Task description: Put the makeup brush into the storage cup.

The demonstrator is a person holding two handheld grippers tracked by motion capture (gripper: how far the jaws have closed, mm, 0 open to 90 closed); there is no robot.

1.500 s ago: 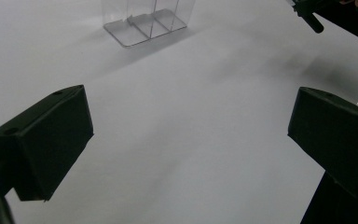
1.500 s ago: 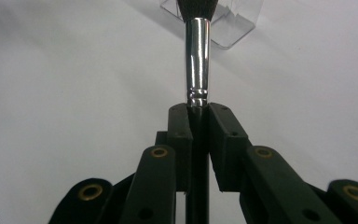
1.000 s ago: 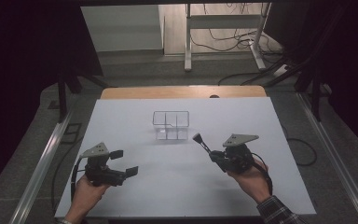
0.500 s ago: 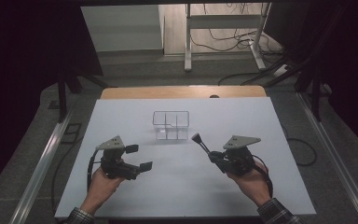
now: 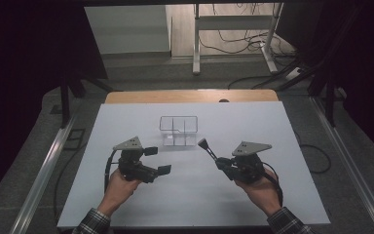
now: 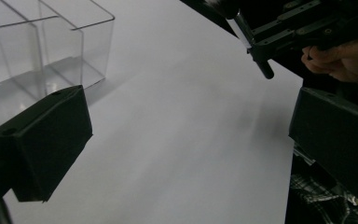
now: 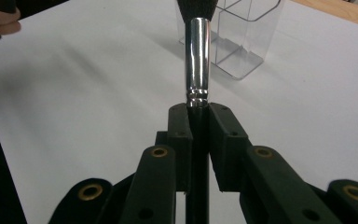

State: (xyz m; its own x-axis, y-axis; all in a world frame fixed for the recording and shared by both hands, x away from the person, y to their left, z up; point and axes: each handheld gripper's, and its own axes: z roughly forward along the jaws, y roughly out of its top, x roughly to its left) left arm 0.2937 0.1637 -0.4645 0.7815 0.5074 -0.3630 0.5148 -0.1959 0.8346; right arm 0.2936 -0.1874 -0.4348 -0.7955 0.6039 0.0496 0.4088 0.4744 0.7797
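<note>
Right tool (image 5: 217,162) is clamped on the black handle of a makeup brush (image 5: 206,148), its pads (image 7: 181,125) pressing from both sides just below the shiny metal collar. From above, the brush slants up and away from the hand, with its dark bristle end pointing toward the clear divided box (image 5: 177,130) and stopping just short of that box's near right corner. Left tool (image 5: 157,160) hangs over the white counter (image 5: 253,122) with its jaws spread wide and nothing between them; its two pads (image 6: 46,140) show far apart in the left gripper view. It sits just in front of the box's left side, not touching it. The box stands upright near the middle of the counter, between the two tools and slightly beyond them.
</note>
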